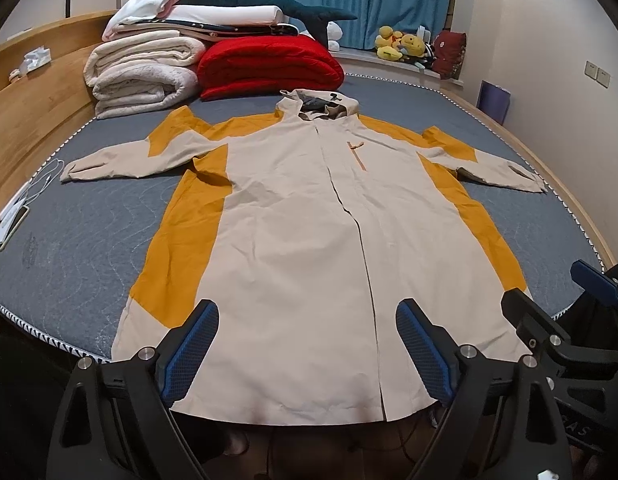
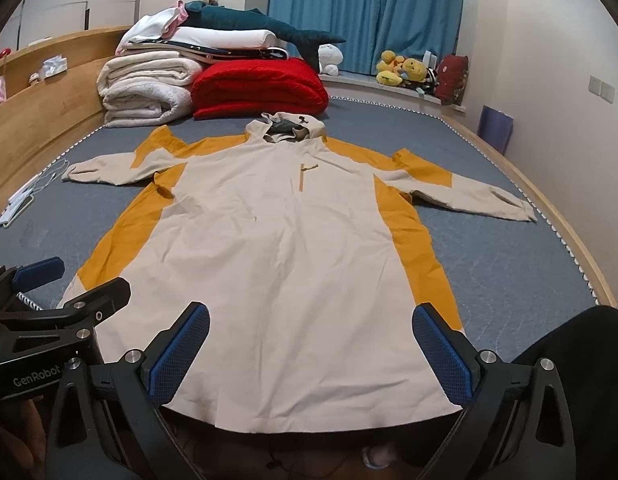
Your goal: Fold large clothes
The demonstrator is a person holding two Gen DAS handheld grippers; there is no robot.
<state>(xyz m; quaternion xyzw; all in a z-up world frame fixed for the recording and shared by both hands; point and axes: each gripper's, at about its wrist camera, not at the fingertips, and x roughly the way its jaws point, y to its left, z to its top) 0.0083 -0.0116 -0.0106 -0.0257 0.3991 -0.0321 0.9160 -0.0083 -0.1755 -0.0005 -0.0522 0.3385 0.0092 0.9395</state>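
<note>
Left wrist view: a long hooded jacket [image 1: 309, 216] of thin, creased beige fabric with mustard-yellow side and shoulder panels lies flat and face up on a grey quilted mattress [image 1: 81, 240], hood toward 12 o'clock, hem toward 6 o'clock hanging just over the bed's near edge, both sleeves spread out to 9 and 3 o'clock. Its front closure runs as a dark seam down the middle. The left gripper [image 1: 309, 354] hovers above the hem with jaws spread wide, its blue mesh-textured pads [image 1: 191, 354] gripping nothing; whether they brush the cloth cannot be told. At 3 o'clock the right gripper [image 1: 557, 300] enters the frame, black-framed, jaws apart and empty. At 11 o'clock sit rolled cream fleece blankets [image 1: 143, 76] beside a puffy red quilt [image 1: 269, 66], a teal plush shark [image 1: 269, 0] on top. Right wrist view: the same jacket [image 2: 285, 248] fills the centre, hood at 12 o'clock, hem at 6 o'clock. The right gripper [image 2: 309, 358] is held wide open over the hem, holding nothing, while the left gripper [image 2: 75, 284] shows at 9 o'clock, also parted. Blue curtains [image 2: 365, 12] hang at 12 o'clock behind yellow plush toys [image 2: 401, 68].
</note>
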